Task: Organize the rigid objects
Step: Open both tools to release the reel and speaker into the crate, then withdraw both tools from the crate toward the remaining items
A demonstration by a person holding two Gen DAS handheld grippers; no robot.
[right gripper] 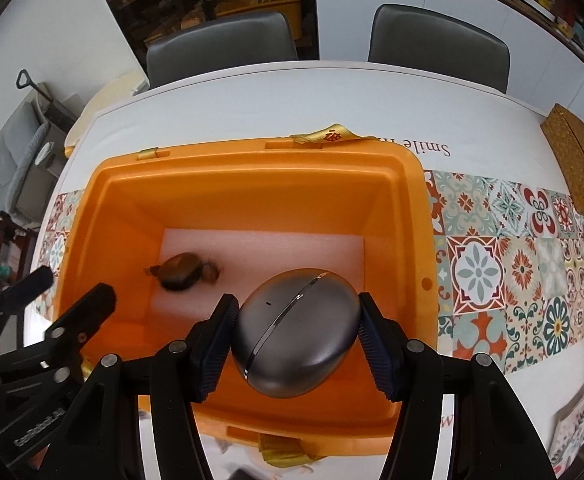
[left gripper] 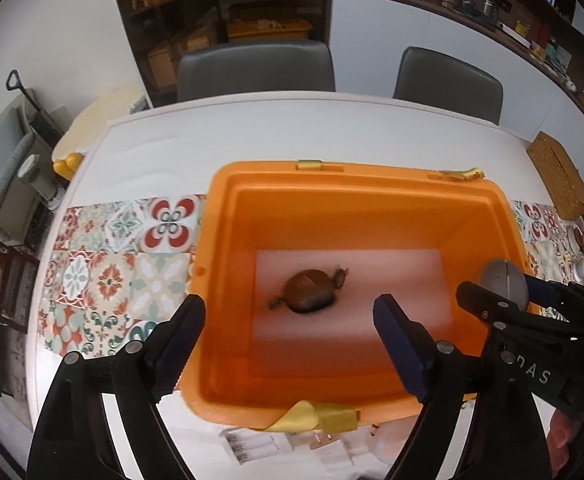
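From the left wrist view, one orange bin stands on the white counter, across a strip of patterned tile-print cloth, with two grey chairs behind the counter's far edge. One brown, rounded thing with dark bits sticking out at both ends lies on the pale pink pad that lines the bin's floor; it is blurred, so what it is cannot be told. The left gripper hangs above the bin's near side with its jaws spread wide and nothing between them. At the right edge the right gripper shows from the side, carrying a grey egg-shaped case above the bin's right rim. A yellow ribbon is draped over the near rim. From the right wrist view, the same single bin fills the middle, the brown thing lying left of centre on the pad. The right gripper is clenched on the one case, a fingertip pressed to each of its long sides, above the bin's near half. The case is smooth, matte dark grey, with a thin shiny seam curving across its top. The left gripper shows at lower left, two chairs stand behind, and one woven box rests at the far right of the counter.
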